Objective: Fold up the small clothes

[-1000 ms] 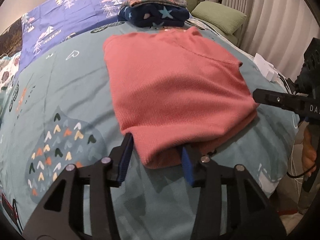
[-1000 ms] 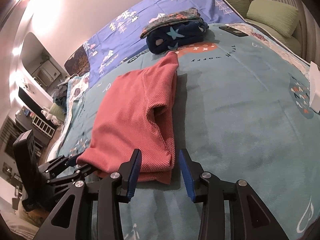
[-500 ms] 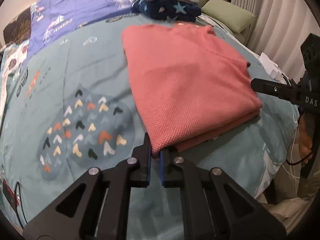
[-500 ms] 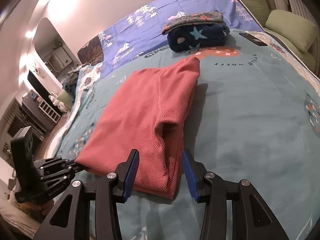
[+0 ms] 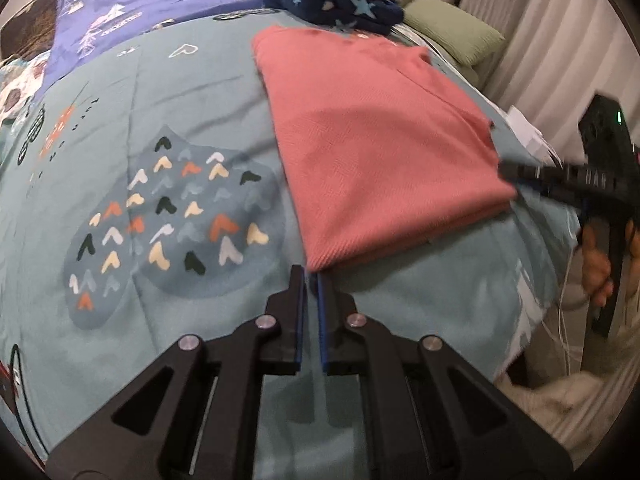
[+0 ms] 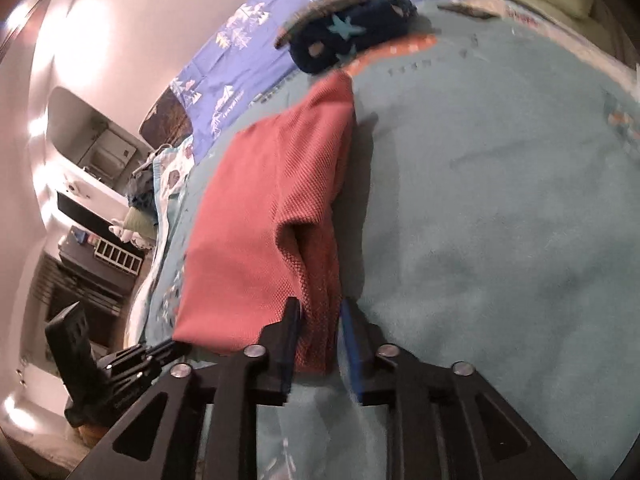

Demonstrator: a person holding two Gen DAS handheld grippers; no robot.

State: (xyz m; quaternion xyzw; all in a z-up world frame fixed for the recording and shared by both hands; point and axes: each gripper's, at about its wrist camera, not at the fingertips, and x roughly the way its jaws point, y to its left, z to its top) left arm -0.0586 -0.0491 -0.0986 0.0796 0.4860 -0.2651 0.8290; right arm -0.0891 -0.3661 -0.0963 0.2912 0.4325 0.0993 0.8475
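A coral-red knit garment (image 5: 372, 140) lies folded flat on the teal bedspread (image 5: 192, 92). My left gripper (image 5: 312, 280) is shut on its near left corner, where the cloth tip sits between the pads. In the right wrist view the garment (image 6: 256, 220) runs away from me, and my right gripper (image 6: 318, 312) has its near right corner between its narrowed jaws. The right gripper also shows at the right of the left wrist view (image 5: 520, 172), at the garment's edge. The left gripper shows low on the left of the right wrist view (image 6: 160, 350).
A stack of folded dark star-print clothes (image 5: 340, 4) sits beyond the garment near the purple tree-print cover (image 5: 168, 4). Green pillows (image 5: 448, 28) and curtains are at the far right. The bed edge drops off at right, by the person's hand (image 5: 596, 272).
The left gripper closed on the garment's near left corner. The right gripper's jaws narrowed around the near right corner and the view tilted.
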